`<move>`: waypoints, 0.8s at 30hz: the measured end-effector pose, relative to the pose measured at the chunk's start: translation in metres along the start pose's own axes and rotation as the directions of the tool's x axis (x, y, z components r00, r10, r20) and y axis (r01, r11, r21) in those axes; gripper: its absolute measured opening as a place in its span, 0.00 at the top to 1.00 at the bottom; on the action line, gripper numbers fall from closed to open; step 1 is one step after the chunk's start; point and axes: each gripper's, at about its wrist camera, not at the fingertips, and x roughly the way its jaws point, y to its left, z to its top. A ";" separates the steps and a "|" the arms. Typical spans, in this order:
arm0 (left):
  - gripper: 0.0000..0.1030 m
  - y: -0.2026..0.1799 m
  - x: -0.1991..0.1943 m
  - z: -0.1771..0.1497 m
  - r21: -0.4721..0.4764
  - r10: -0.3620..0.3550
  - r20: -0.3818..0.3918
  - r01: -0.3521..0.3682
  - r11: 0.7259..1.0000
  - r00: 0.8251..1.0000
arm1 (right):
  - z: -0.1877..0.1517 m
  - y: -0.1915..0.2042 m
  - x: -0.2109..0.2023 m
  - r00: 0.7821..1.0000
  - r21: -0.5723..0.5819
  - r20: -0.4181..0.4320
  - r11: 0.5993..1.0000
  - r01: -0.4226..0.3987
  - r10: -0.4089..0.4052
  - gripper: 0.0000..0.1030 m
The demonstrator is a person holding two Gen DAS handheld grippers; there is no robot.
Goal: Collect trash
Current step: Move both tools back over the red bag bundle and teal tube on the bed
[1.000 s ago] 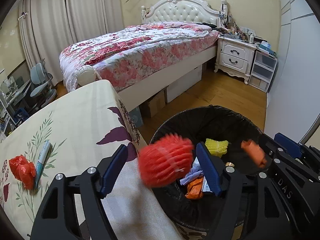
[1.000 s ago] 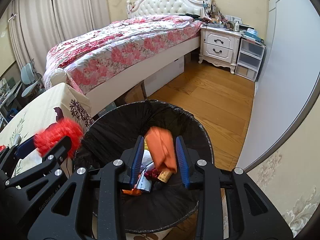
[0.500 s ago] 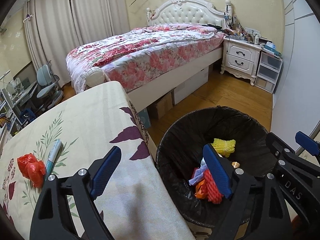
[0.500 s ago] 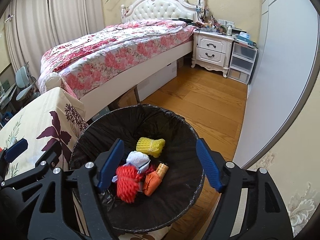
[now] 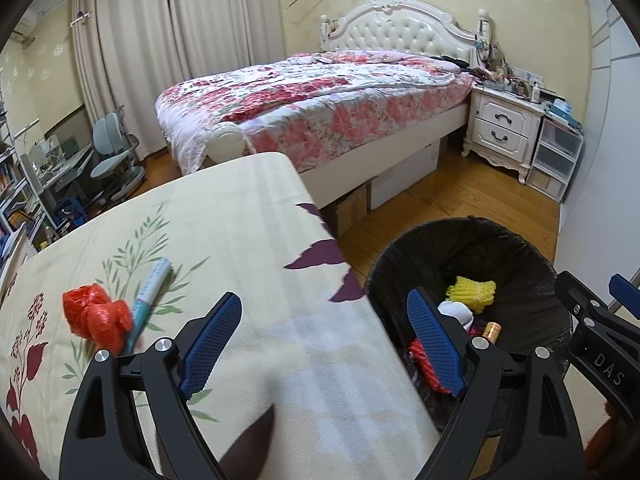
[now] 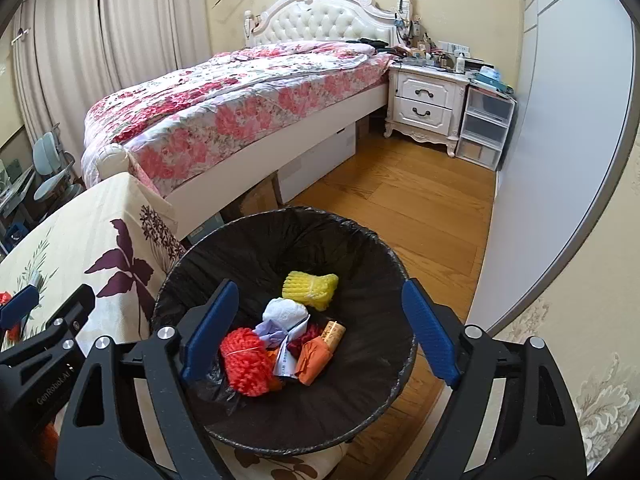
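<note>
Both claws, the left gripper (image 5: 324, 344) and the right gripper (image 6: 320, 332), had just spread wide and empty; the red plastic wad (image 5: 96, 320) on the table (image 5: 248, 216) looked light and crushable, best pinched across its bulk.

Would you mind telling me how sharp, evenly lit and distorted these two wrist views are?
Left wrist: the tablecloth looks smeared near the camera, the bed is sharp, and a dark shadow lies between the fingers. Right wrist: crisp and evenly lit, with the trash bin clear. Both bend straight edges, with black corners.
</note>
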 end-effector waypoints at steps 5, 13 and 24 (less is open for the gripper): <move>0.17 0.026 -0.008 -0.001 -0.039 0.035 0.008 -0.034 0.999 0.999 | -0.003 0.015 -0.003 1.000 -0.016 -0.002 1.000 -0.024 0.024 0.12; 0.17 0.077 -0.016 -0.006 -0.103 0.129 0.013 -0.127 0.987 0.991 | -0.008 0.053 -0.009 0.997 -0.066 -0.012 0.994 -0.082 0.081 0.11; 0.17 0.155 0.001 -0.020 -0.193 0.229 -0.063 -0.237 0.952 0.971 | -0.016 0.113 -0.011 0.984 -0.152 -0.046 0.973 -0.174 0.169 0.11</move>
